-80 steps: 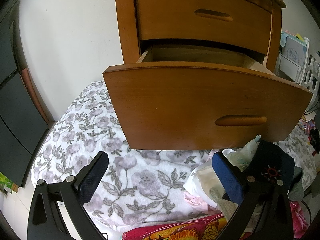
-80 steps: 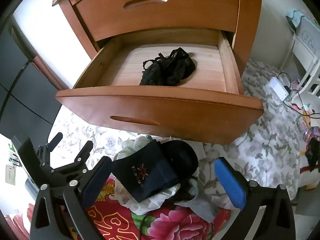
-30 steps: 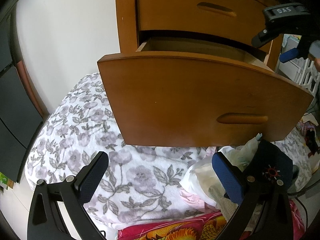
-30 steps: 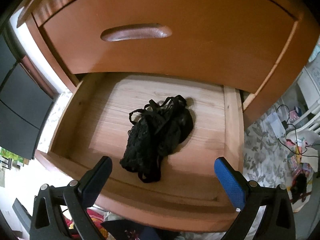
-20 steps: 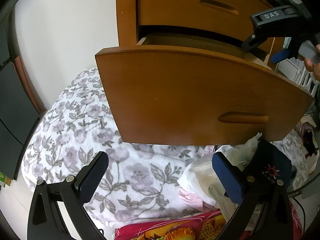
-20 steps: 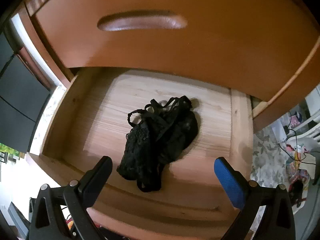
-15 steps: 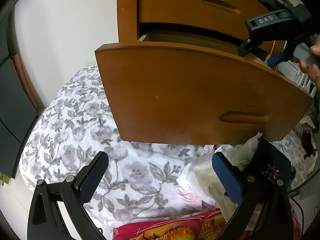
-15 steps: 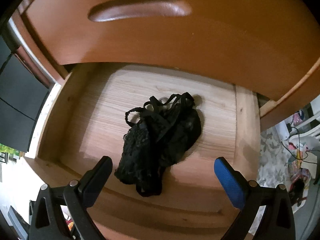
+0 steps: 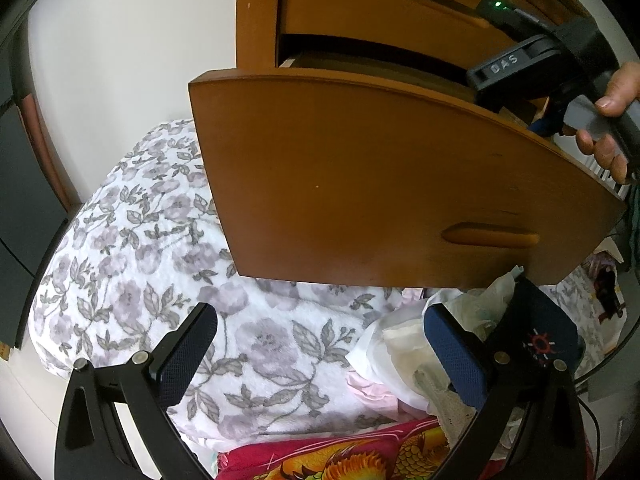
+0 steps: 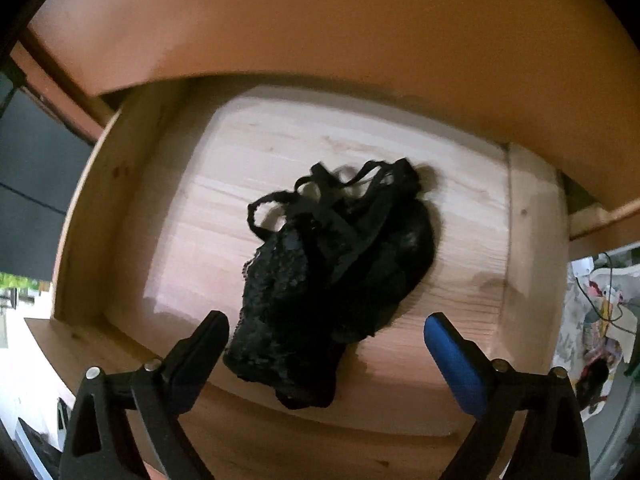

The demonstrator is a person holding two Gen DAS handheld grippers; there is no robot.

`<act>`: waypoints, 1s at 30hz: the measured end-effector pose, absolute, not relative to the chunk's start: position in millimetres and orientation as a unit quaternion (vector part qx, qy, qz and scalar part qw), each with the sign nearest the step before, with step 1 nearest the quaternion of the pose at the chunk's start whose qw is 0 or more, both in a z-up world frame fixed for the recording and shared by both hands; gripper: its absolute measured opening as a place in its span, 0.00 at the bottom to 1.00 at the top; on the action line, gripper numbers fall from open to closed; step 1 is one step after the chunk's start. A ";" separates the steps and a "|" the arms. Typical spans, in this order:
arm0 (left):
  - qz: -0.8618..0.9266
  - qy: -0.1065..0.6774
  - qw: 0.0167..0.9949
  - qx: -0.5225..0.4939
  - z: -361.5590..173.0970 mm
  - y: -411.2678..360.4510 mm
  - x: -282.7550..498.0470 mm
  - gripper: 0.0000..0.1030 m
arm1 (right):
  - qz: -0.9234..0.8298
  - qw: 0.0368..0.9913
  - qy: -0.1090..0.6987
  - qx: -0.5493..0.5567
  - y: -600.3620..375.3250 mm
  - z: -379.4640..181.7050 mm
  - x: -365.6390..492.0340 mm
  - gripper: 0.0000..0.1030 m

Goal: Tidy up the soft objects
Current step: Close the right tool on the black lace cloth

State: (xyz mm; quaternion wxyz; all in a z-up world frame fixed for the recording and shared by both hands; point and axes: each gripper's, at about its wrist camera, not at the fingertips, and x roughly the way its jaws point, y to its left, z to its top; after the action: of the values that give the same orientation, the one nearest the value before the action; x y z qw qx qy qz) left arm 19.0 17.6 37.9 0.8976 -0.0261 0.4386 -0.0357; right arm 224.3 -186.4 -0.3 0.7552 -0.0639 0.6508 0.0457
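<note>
Open wooden drawer (image 10: 120, 216): bare floor lies left and behind the black lace garment (image 10: 336, 276) at its middle. The closed drawer front (image 10: 360, 40) above overhangs the back, limiting room overhead there.

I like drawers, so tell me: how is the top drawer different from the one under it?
The top drawer is pushed shut; the lower drawer is pulled out. The top drawer's inside is hidden; the lower drawer's pale wooden floor shows, with a black lace garment lying on it. Both have reddish-brown wooden fronts with long carved handles.
</note>
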 end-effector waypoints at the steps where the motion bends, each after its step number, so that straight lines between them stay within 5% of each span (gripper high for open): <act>1: -0.036 0.439 0.897 -0.027 37.8 17.9 19.2 1.00 | 0.045 0.751 0.655 -0.069 -184.2 -3.3 225.1 0.92; 12: -0.039 0.443 0.895 -0.034 37.8 19.8 20.3 1.00 | 0.069 0.717 0.688 -0.086 -160.0 -27.0 229.1 0.76; 30: -0.040 0.448 0.892 -0.042 36.3 20.7 20.9 1.00 | 0.058 0.719 0.687 -0.088 -170.1 -32.9 226.6 0.33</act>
State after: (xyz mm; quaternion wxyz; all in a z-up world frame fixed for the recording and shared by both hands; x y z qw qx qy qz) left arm 20.9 20.7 36.3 0.8924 -0.0418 0.4476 -0.0396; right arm 226.6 -170.1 -32.9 0.7193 -0.0876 0.6867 0.0582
